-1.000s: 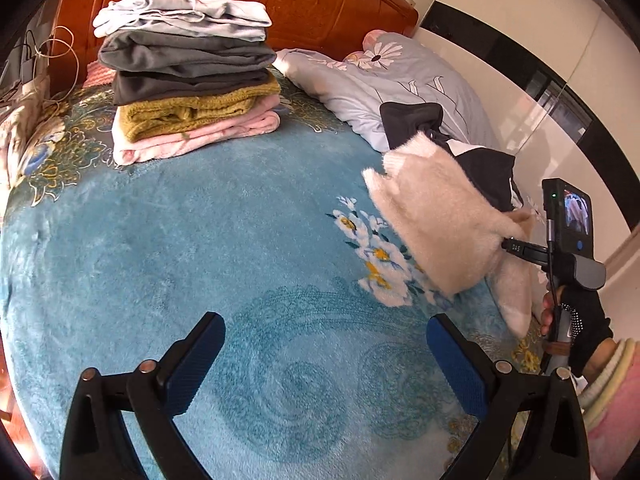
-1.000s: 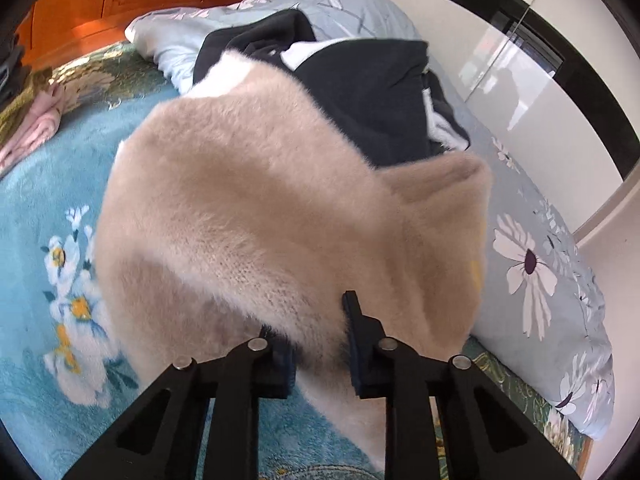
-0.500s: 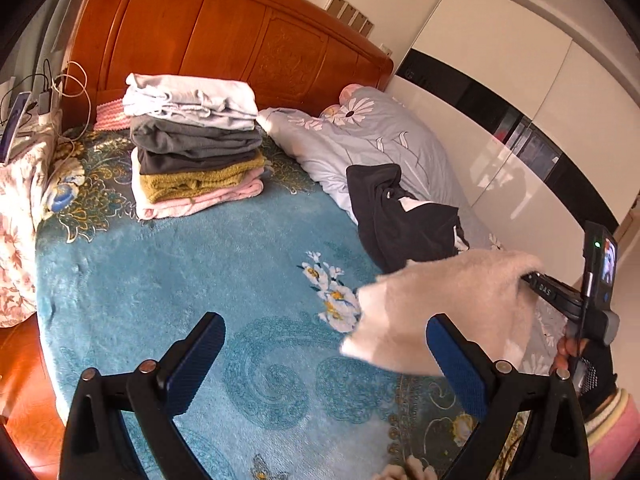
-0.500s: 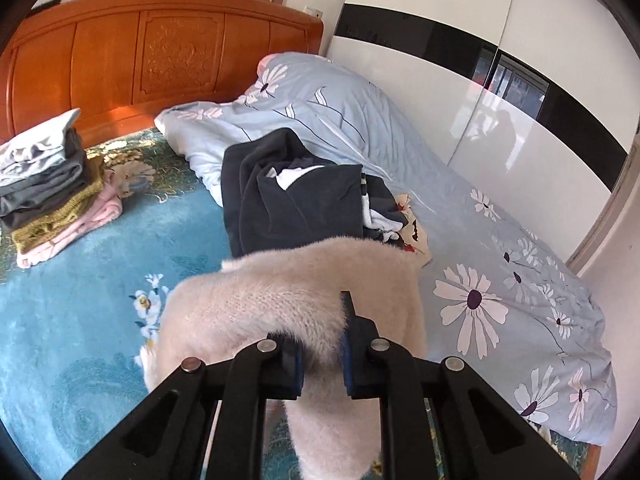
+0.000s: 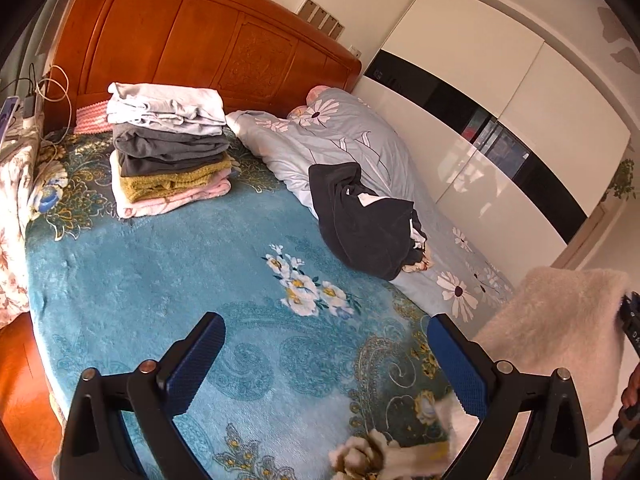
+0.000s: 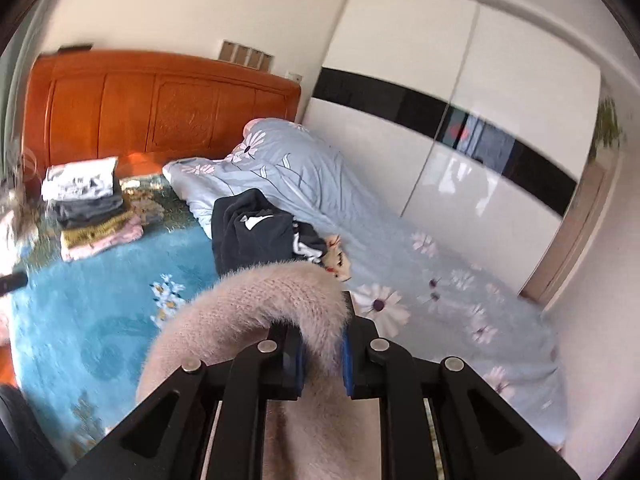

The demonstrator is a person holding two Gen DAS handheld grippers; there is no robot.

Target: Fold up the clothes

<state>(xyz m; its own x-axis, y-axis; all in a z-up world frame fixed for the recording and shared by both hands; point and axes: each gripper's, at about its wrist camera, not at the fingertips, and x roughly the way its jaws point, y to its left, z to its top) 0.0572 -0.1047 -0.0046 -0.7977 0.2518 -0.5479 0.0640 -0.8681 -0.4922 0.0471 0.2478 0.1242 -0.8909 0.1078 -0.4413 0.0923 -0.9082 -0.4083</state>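
Observation:
My right gripper (image 6: 320,354) is shut on a fluffy beige sweater (image 6: 256,312), which hangs from it in the air above the bed's near edge. The sweater also shows at the right of the left wrist view (image 5: 560,336). My left gripper (image 5: 326,360) is open and empty above the teal blanket (image 5: 168,272). A pile of dark clothes (image 5: 360,216) lies unfolded on the right side of the bed, also in the right wrist view (image 6: 256,232). A stack of folded clothes (image 5: 168,152) stands near the headboard.
A wooden headboard (image 5: 208,48) is at the back. A grey floral duvet (image 5: 344,136) lies bunched along the bed's right side. White wardrobe doors (image 5: 500,120) stand to the right. Cables and a floral cloth (image 5: 16,168) are at the far left.
My right gripper has lifted the beige sweater off the bed and pulled it back and to the right. Both grippers have drawn back and up from the bed.

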